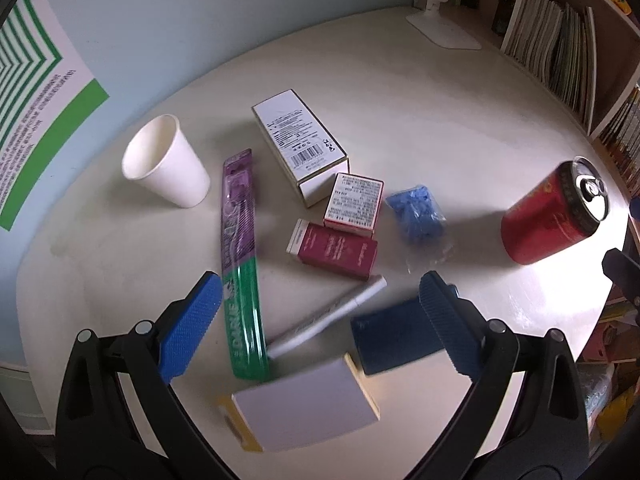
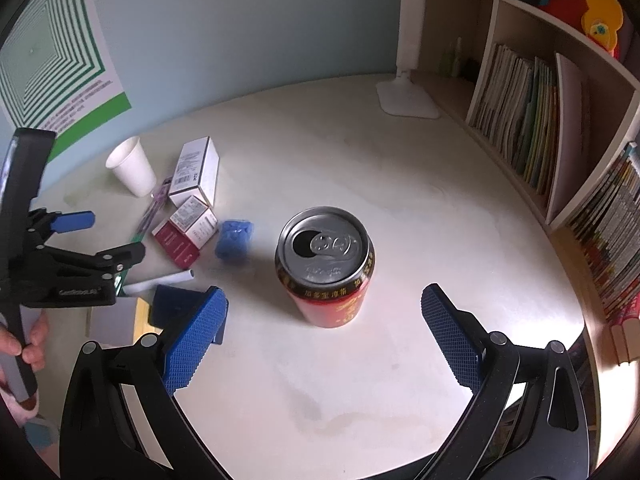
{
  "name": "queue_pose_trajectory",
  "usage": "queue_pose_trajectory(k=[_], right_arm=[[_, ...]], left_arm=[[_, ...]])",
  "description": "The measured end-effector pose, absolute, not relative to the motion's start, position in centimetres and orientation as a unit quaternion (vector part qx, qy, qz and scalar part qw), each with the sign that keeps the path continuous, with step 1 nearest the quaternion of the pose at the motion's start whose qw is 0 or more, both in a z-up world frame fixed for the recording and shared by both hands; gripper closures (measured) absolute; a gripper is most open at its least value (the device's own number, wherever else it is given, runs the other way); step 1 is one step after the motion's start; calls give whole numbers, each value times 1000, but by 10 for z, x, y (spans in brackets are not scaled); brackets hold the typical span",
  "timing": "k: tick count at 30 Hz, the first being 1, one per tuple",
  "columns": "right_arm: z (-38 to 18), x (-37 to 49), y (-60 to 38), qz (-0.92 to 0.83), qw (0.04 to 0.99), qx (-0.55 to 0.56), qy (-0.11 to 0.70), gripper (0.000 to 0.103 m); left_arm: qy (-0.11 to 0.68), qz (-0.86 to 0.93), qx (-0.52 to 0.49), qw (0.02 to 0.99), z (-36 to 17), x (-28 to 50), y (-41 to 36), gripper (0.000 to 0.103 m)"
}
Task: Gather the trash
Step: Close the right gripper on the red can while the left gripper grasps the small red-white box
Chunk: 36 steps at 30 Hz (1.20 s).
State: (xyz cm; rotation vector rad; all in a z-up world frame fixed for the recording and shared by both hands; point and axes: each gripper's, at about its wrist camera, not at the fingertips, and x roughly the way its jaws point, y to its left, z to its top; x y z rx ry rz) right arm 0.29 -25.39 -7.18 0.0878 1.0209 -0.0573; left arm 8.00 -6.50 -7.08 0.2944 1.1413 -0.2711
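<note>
Table (image 2: 400, 184) carries the trash in two lots: a red can (image 2: 326, 268) upright, opened, alone and dead ahead of the right gripper (image 2: 324, 320), whose jaws gape wide w/ nothing held, prob. lined up to straddle it. Rest is clustered ahead of the left gripper (image 1: 320, 312), also wide and empty. White box (image 1: 300, 144) & paper cup (image 1: 166, 162) sit furthest out, toothbrush pack (image 1: 240, 264) by its left finger, marker (image 1: 328, 316) right between the tips, so marker's the likely first pick.
</note>
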Motion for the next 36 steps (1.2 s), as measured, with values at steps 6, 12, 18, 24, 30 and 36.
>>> queue_pose_trajectory(k=[6, 12, 18, 24, 30, 36], right_arm=[[-80, 17, -258, -30, 865, 46, 498, 6], [-87, 27, -263, -33, 863, 54, 502, 7], [-95, 35, -268, -35, 859, 60, 508, 7], [-104, 40, -271, -36, 852, 70, 518, 28], [-108, 41, -274, -35, 852, 78, 516, 35], [-108, 41, -276, -35, 855, 82, 510, 36]], left_arm=[[548, -133, 142, 814, -85, 103, -73, 7], [557, -136, 150, 806, -96, 116, -79, 11], [562, -142, 162, 799, -105, 124, -91, 17], [567, -150, 168, 792, -112, 130, -102, 25], [565, -154, 178, 791, -117, 134, -114, 33], [573, -167, 169, 784, -125, 141, -125, 52]])
